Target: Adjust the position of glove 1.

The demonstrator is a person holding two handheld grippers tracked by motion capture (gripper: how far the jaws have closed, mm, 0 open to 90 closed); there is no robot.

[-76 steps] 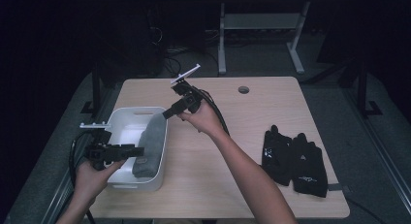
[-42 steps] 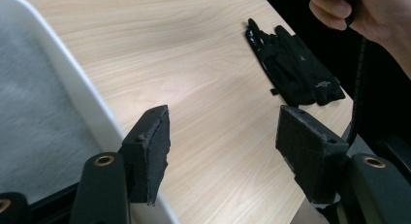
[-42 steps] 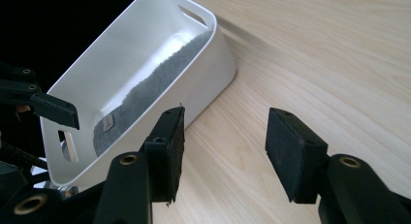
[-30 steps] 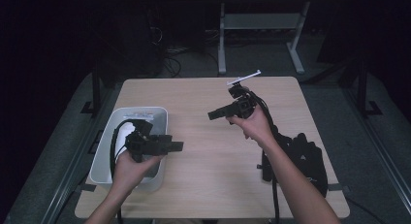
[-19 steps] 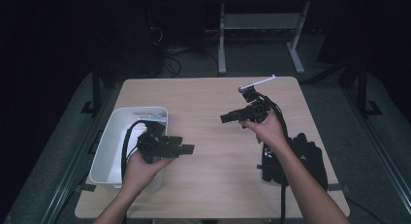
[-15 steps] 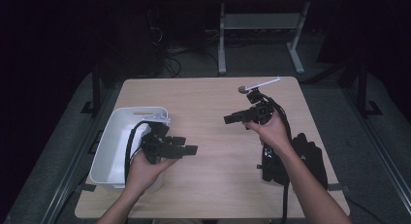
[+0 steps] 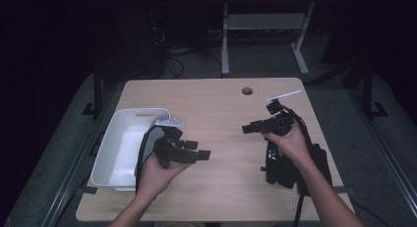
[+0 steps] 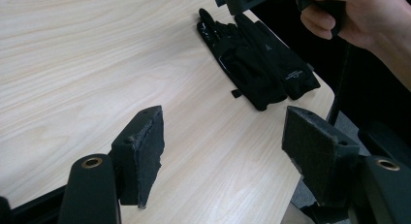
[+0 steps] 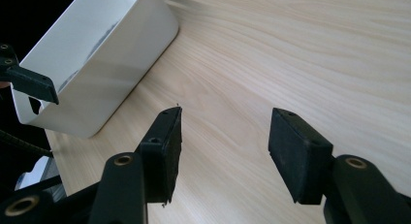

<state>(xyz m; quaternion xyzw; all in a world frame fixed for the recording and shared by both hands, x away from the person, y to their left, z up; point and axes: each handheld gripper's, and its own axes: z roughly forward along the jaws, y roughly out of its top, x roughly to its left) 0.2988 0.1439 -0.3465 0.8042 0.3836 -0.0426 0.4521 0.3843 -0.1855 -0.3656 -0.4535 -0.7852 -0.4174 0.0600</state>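
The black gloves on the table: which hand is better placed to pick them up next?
Right. The right gripper, jaws open and empty, hangs just beside the black gloves; the left gripper is open near the white bin.

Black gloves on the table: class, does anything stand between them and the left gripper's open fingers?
Nothing visible does. In the left gripper view, bare table lies between the left gripper and the black gloves. The right gripper hangs above, beside the gloves, not across the path.

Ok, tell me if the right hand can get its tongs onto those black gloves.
Probably yes: the right tongs are open and empty, and the black gloves lie uncovered on the table just below that hand.
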